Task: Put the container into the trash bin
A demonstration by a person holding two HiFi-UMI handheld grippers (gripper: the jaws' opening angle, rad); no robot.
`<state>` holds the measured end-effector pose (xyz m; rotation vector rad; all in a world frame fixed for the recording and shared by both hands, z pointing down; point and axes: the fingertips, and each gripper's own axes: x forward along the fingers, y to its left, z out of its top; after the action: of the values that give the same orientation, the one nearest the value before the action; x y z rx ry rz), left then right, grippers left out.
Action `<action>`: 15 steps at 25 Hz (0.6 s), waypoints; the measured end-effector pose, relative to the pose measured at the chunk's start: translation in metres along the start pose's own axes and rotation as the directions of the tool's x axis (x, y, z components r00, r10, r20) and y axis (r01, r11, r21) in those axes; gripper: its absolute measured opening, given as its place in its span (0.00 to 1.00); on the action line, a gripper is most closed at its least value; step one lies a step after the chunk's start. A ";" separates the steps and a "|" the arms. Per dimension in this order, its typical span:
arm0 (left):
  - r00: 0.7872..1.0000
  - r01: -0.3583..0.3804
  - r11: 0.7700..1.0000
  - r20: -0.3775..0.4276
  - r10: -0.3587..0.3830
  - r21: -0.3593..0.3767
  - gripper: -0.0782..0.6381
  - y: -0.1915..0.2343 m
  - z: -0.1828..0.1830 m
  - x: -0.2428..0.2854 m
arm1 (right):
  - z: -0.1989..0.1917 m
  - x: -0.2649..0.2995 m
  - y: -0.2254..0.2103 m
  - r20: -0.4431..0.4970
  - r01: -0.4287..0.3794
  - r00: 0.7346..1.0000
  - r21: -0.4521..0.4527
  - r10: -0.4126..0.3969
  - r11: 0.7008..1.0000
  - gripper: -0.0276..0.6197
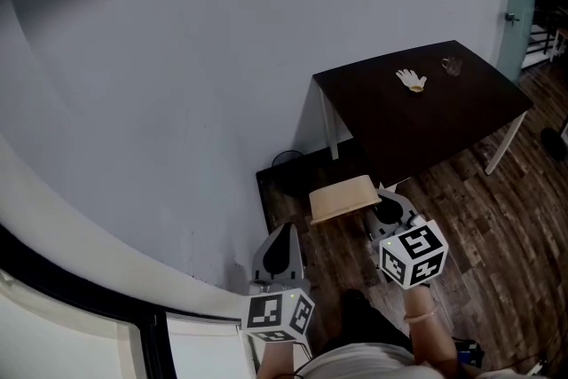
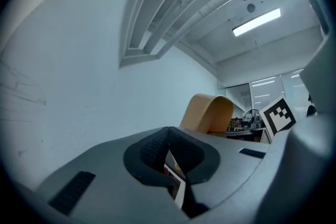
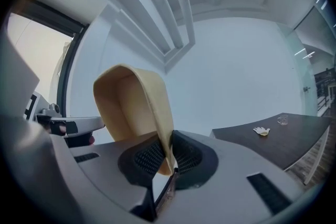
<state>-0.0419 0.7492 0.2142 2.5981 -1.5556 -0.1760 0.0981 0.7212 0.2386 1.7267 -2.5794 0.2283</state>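
Note:
The tan, open-topped container hangs over the wooden floor, and my right gripper is shut on its side wall. In the right gripper view that thin wall stands pinched between the ribbed pads. My left gripper is to the left of the container, apart from it, shut with nothing in it. From the left gripper view the container shows beyond the closed pads. A dark round trash bin stands by the wall beneath the table's left end.
A dark table with white legs stands ahead on the right. It carries a white glove and a small glass. A pale wall fills the left. A dark mat lies under the bin.

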 end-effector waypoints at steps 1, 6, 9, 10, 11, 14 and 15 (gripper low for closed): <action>1.000 -0.004 1.000 0.000 0.004 -0.001 0.14 0.002 0.001 0.010 | 0.001 0.007 -0.006 -0.001 -0.001 1.000 0.002 0.001 1.000 0.10; 1.000 -0.005 1.000 -0.003 0.005 0.001 0.14 0.011 -0.002 0.056 | 0.005 0.039 -0.036 -0.008 -0.006 1.000 0.011 0.006 1.000 0.09; 1.000 -0.012 1.000 -0.015 0.012 0.000 0.14 0.013 -0.003 0.081 | 0.008 0.058 -0.052 -0.008 -0.011 1.000 0.020 0.011 1.000 0.09; 1.000 -0.015 1.000 -0.018 0.015 0.000 0.14 0.014 -0.003 0.088 | 0.010 0.063 -0.058 -0.006 -0.013 1.000 0.024 0.013 1.000 0.09; 1.000 -0.016 1.000 -0.018 0.016 0.002 0.14 0.015 -0.003 0.095 | 0.012 0.069 -0.063 -0.005 -0.015 1.000 0.028 0.015 0.999 0.09; 1.000 -0.019 1.000 -0.015 0.019 0.005 0.14 0.021 -0.004 0.114 | 0.014 0.086 -0.075 -0.003 -0.020 1.000 0.033 0.020 0.999 0.09; 1.000 -0.024 1.000 -0.014 0.024 0.004 0.14 0.023 -0.004 0.121 | 0.015 0.091 -0.079 -0.003 -0.023 1.000 0.033 0.024 0.999 0.09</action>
<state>-0.0048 0.6319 0.2163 2.5770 -1.5832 -0.1519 0.1367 0.6057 0.2416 1.7056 -2.6094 0.2752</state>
